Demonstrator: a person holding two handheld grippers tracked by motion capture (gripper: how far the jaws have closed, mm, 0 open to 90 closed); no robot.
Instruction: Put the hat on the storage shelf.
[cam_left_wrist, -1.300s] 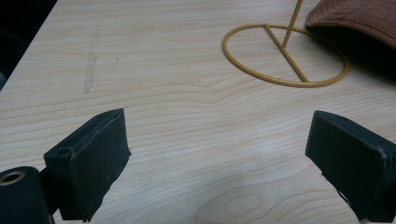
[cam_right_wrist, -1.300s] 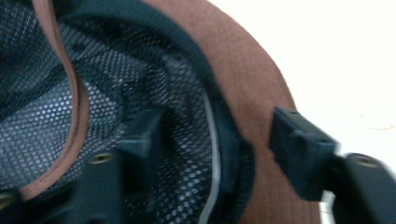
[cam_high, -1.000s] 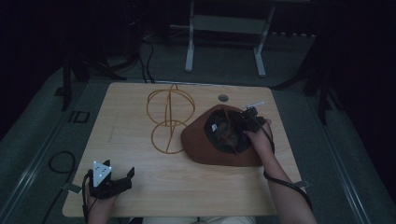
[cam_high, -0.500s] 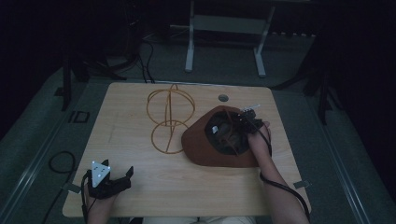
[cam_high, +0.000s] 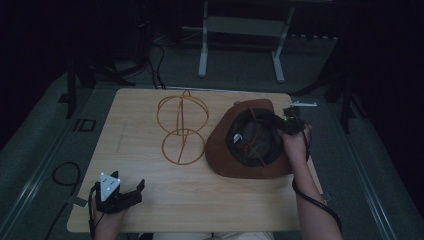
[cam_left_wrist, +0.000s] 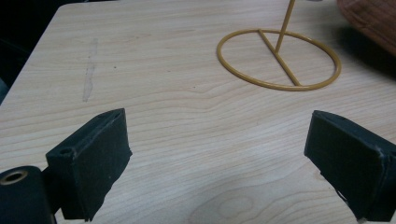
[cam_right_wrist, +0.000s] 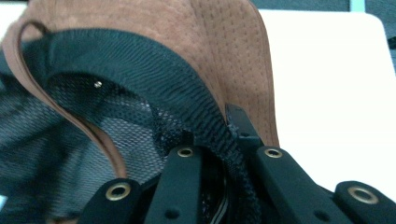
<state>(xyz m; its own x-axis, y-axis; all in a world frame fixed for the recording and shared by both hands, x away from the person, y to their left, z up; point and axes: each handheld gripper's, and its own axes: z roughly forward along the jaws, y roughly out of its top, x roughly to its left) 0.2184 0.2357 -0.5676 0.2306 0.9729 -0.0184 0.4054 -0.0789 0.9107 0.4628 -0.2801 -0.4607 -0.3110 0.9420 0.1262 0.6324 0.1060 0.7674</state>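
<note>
So the brown suede wide-brimmed hat with a black mesh lining (cam_high: 252, 142) lies crown-down on the light wooden table (cam_high: 150, 200), just to the right of the yellow wire hat stand (cam_high: 182, 127), brim edge almost against the stand's base ring. The right gripper (cam_high: 286, 125) is at the hat's far right rim, and in the right gripper view its jaws are clamped on the mesh sweatband (cam_right_wrist: 205, 116) with the brim outside them. They've just been closing onto it.

My take: lift slowly and keep the pinch deep on the band, because soft suede flops and may slip or drag. Swing it well above the stand's top loop before lowering the crown over it.

The left gripper (cam_high: 131, 192) sits well off to the stand's near left, jaws spread wide, holding nothing.

Count: one hat, one stand, two grippers, one table.
</note>
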